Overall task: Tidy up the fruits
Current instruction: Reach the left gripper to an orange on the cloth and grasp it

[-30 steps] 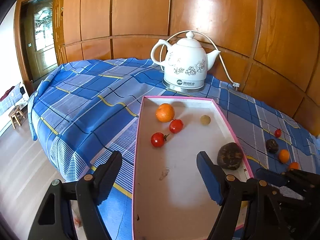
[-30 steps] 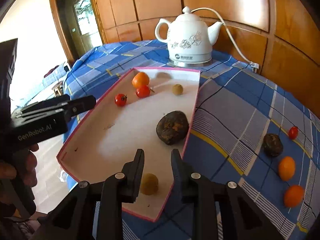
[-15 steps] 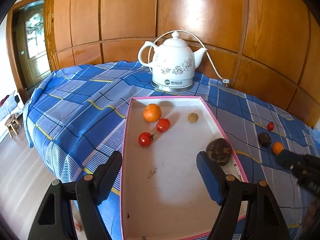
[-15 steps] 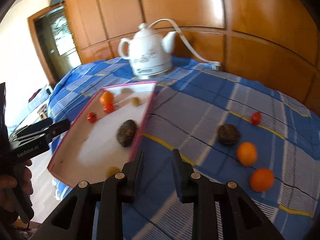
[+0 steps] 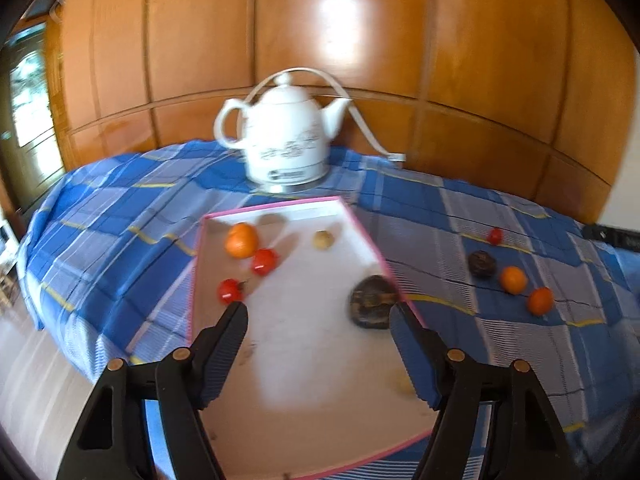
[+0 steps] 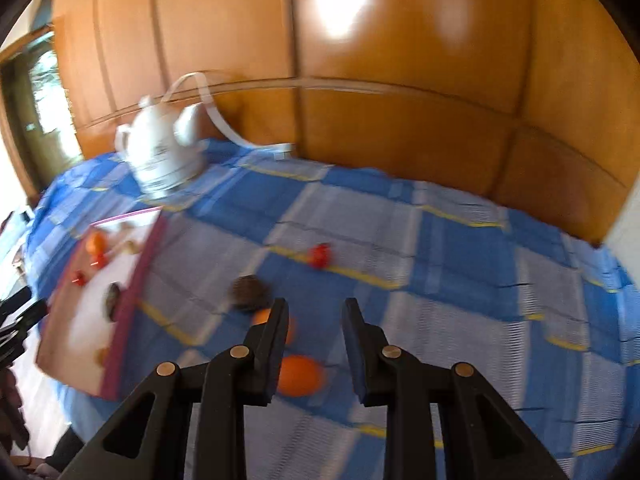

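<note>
The left gripper point(image 5: 318, 326) hangs over the pink-rimmed tray point(image 5: 370, 238) with its jaws wide and empty. In the tray lie an orange point(image 5: 241, 240), two tomatoes point(image 5: 264, 261), a small tan fruit point(image 5: 323, 239) and a dark wrinkled fruit point(image 5: 370, 306) against the right rim. The right gripper point(image 6: 316, 318) hovers over the blue checked cloth point(image 6: 440, 280), jaws partly apart and empty, just above two oranges point(image 6: 299, 376). A dark fruit point(image 6: 250, 293) and a tomato point(image 6: 320, 255) lie beyond. A white kettle point(image 5: 286, 142) stands behind the tray.
</note>
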The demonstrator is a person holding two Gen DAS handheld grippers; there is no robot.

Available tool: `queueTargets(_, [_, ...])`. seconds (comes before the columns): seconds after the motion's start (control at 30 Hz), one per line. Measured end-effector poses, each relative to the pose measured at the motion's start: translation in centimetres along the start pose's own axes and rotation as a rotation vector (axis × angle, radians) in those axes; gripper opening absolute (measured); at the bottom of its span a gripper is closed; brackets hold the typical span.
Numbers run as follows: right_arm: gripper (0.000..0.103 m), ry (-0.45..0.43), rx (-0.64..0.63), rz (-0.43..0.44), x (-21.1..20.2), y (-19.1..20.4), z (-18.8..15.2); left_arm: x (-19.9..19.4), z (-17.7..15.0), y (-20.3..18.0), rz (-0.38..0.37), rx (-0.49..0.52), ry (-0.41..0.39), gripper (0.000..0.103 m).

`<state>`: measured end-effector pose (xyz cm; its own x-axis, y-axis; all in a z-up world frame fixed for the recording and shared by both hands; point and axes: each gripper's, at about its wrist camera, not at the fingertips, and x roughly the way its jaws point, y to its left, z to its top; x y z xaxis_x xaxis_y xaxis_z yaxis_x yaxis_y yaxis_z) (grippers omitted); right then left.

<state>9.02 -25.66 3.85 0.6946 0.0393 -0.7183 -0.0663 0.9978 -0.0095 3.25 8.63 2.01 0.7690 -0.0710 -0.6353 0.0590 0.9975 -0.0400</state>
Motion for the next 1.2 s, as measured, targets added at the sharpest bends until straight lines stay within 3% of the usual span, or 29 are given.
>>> queueTargets(0.1, [0.028,0.009,0.018,-0.062,-0.1,-3.2,0.2,0.1,0.4,-1.9,-0.056,0.042,0.01,0.07])
queueTargets(0.3, [0.028,0.042,0.131,-0.112,1.5,-9.1,-1.9,1.7,1.7,-7.0,-0.274,0.088,0.114,0.051])
queueTargets(0.4, [0.028,0.076,0.204,-0.109,2.1,-10.6,-2.5,3.4,2.3,-9.7,-0.354,0.067,0.192,0.05])
queueTargets(0.57, [0.028,0.04,0.222,-0.065,1.5,-10.6,-2.1,6.7,3.2,-14.5,-0.422,0.03,0.295,0.05])
queueTargets(0.7, [0.028,0.052,0.196,-0.043,1.6,-9.6,-1.9,9.8,3.7,-17.7,-0.429,-0.017,0.36,0.049])
queueTargets(0.97, [0.028,0.048,0.201,0.03,1.4,-9.0,-1.7,14.6,3.8,-19.9,-0.377,-0.131,0.451,0.049])
queueTargets(1.2, [0.028,0.04,0.193,0.06,1.2,-8.6,-1.5,17.2,3.6,-21.4,-0.337,-0.134,0.492,0.045])
